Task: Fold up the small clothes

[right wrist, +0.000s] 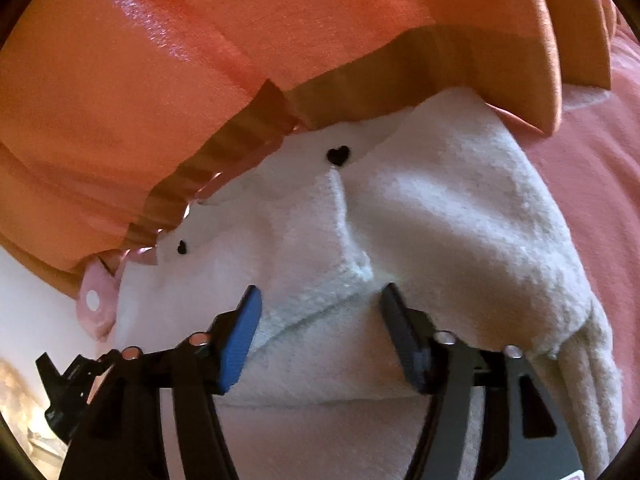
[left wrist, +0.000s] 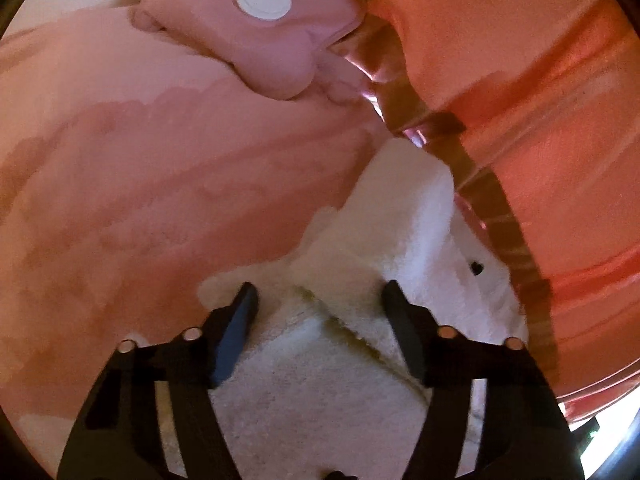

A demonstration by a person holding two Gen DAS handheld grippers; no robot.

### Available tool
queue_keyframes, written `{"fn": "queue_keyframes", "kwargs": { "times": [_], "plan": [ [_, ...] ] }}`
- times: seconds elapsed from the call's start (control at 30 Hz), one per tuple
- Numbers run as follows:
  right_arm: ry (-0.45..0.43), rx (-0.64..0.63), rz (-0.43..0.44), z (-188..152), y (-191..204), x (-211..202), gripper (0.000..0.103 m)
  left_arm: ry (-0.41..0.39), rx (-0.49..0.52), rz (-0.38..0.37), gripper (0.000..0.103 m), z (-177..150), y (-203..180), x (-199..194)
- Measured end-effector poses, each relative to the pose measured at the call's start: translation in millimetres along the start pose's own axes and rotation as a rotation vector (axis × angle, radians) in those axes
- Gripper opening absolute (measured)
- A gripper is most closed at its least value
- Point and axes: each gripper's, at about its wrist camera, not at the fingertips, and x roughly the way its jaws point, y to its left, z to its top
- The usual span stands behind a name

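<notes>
A: Where is the white fleece garment [right wrist: 420, 216] lying?

B: On the pink bedding [left wrist: 168, 184], its far edge against an orange pillow [right wrist: 208, 40]. Both the left gripper [left wrist: 318, 300] and the right gripper [right wrist: 320, 300] are hanging over it, jaws spread, nothing pinched.

A: Advice for the step?

B: Probably a grasp is coming — pinch one layer near a fold edge, lift both sides level.

A: Orientation?

B: Long axis seems to be running along the pillow edge — cuffed end toward the right gripper's right.

Black linkage arms, silver pivot pins — one blue pad [right wrist: 241, 340], right jaws.
</notes>
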Motion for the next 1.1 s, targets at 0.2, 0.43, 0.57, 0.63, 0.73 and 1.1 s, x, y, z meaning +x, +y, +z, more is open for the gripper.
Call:
{"fn": "queue_keyframes", "kwargs": {
  "times": [0.2, 0.43, 0.57, 0.63, 0.73, 1.1],
  "plan": [
    [-0.188, -0.123, 0.032, 12, 30, -52, 0.005, 0.004, 0.05, 0.05, 0.032, -3, -7, -2],
    [-0.019, -0.01, -0.15, 4, -20, -8, 0.004, 0.004, 0.144, 0.141, 0.031, -14, -21, -1],
    [-0.115, -0.13, -0.138, 17, 9, -34, 0.004, -0.001, 0.18, 0.172, 0.031, -17, -25, 0],
    [-0.022, -0.099, -0.202, 12, -9, -10, 0.004, -0.004, 0.203, 0.186, 0.031, -18, -27, 1],
    [0.001, -0.067, -0.202, 10, -15, -6, 0.004, -0.015, 0.266, 0.228, 0.031, -24, -36, -2],
    [-0.092, -0.216, -0.211, 11, 20, -26, 0.016, -0.135, 0.473, 0.3, 0.056, -43, -74, -25]
  ]
}}
